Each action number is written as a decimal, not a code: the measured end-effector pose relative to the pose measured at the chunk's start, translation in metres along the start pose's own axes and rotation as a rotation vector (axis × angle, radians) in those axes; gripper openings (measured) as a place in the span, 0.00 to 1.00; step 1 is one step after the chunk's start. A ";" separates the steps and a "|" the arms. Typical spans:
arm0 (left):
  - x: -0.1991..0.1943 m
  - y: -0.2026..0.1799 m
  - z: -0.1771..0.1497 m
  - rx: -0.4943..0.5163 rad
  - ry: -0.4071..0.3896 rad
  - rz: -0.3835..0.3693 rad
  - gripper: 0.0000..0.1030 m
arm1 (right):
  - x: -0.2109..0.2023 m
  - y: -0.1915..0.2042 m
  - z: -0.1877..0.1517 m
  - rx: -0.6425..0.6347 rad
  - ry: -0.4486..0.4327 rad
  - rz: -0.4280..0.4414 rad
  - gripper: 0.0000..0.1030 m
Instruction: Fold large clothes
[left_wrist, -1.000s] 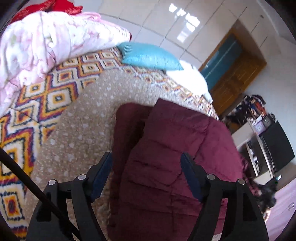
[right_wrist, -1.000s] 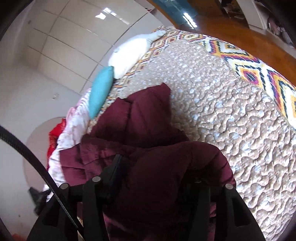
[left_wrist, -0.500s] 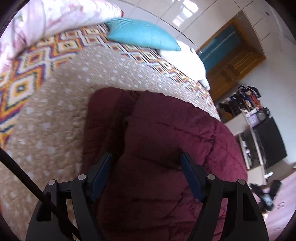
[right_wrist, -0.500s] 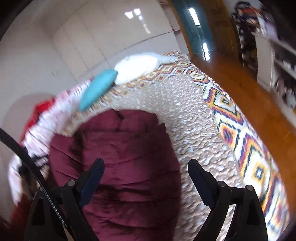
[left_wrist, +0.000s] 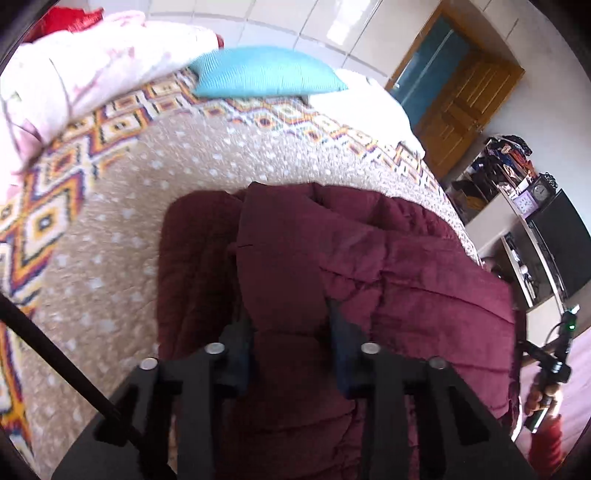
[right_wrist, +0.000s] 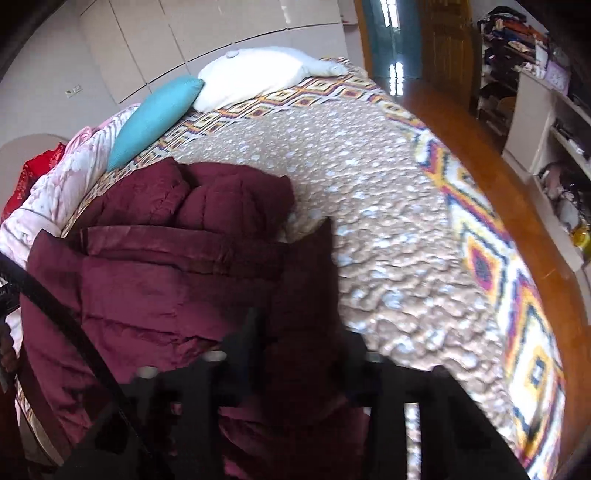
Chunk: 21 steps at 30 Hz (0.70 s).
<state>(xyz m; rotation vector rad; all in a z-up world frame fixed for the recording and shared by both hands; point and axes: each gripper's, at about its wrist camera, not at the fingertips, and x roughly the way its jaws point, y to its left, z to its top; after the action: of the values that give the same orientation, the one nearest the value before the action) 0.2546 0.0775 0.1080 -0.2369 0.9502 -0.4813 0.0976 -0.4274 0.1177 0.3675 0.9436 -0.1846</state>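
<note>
Maroon quilted padding fills the near half of both views: a big puffy jacket (left_wrist: 388, 280) lies bunched on the bed (left_wrist: 122, 229), near the edge closest to the person, well apart from the blue pillow (left_wrist: 266, 72) and the white pillow (right_wrist: 255, 74) at the far end.

Half a second ago both claws stood wide open above the cloth. Now both have closed in. The left claw (left_wrist: 291, 325) has its two fingers drawn close together with a thick fold of the jacket pinched between them. The right claw (right_wrist: 301, 332) is blurred by motion, but its fingers also stand narrow, with a raised ridge of maroon fabric caught between them and standing up above the rest of the garment.

The jacket has changed shape too: from the right view it was a smooth, rounded mound, and now a flap sticks up at the right claw while layers are stacked unevenly behind it.

My reading is that both claws have just taken a fresh grip on the near part of the jacket, ready to lift and carry it over for the next fold. The padding is thick and springy, so a shallow pinch may slip.
</note>
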 end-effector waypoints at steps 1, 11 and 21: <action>-0.011 -0.001 -0.004 -0.002 -0.023 0.002 0.27 | -0.006 -0.001 -0.001 0.003 -0.008 -0.005 0.25; -0.139 -0.013 0.028 -0.016 -0.243 -0.001 0.26 | -0.130 0.046 0.036 -0.055 -0.257 0.030 0.23; -0.089 -0.027 0.144 -0.017 -0.279 0.245 0.26 | -0.096 0.101 0.172 -0.023 -0.353 -0.061 0.22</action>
<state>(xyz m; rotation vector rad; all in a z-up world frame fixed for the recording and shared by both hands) 0.3223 0.0954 0.2647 -0.1944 0.6986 -0.2076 0.2041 -0.4008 0.3103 0.2732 0.6081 -0.2841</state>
